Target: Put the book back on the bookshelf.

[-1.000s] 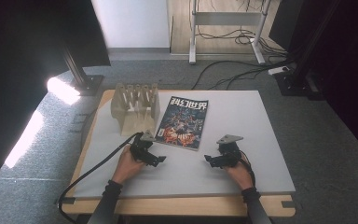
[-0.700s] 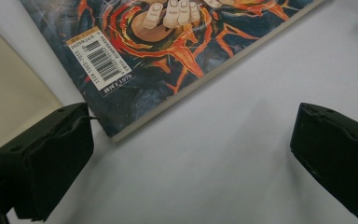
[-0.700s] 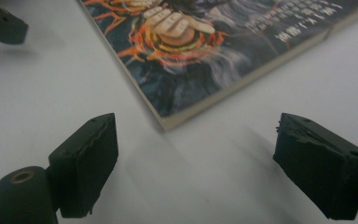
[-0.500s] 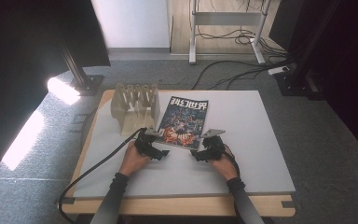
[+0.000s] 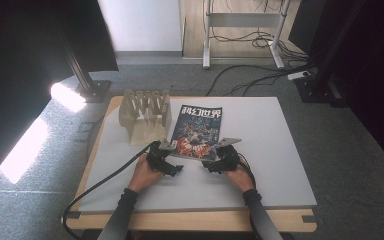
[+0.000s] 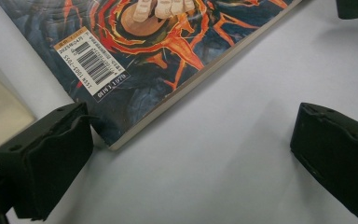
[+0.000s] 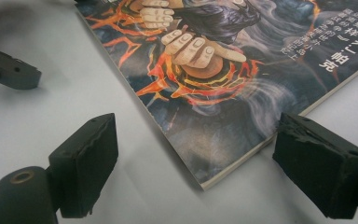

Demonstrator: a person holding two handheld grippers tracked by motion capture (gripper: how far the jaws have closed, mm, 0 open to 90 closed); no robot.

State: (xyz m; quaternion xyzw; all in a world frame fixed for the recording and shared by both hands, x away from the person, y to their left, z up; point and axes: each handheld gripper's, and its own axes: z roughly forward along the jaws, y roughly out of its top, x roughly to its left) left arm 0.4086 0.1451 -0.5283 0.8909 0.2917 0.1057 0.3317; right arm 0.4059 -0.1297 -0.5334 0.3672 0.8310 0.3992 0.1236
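A magazine [image 5: 196, 131] with a dark cover and orange flames lies flat on the grey table mat [image 5: 270, 150]. My left gripper [image 5: 169, 156] is at its near left corner. In the left gripper view the jaws of my left gripper [image 6: 191, 158] stand wide open, and the barcode corner of the magazine [image 6: 168, 46] lies just beside the left jaw. My right gripper [image 5: 215, 159] is at the near right corner. In the right gripper view my right gripper [image 7: 203, 161] is open and the corner of the magazine [image 7: 223, 70] lies between the jaws, which do not press on it.
A pale wooden rack [image 5: 145, 112] with upright slots stands left of the magazine, close to the left hand. A black cable [image 5: 105, 182] trails from the left gripper over the table's near left edge. Bare mat stretches to the right and toward the front edge.
The right hand and its gripper have slid left across the mat to the magazine's near right corner. The left hand has stayed about where it was.
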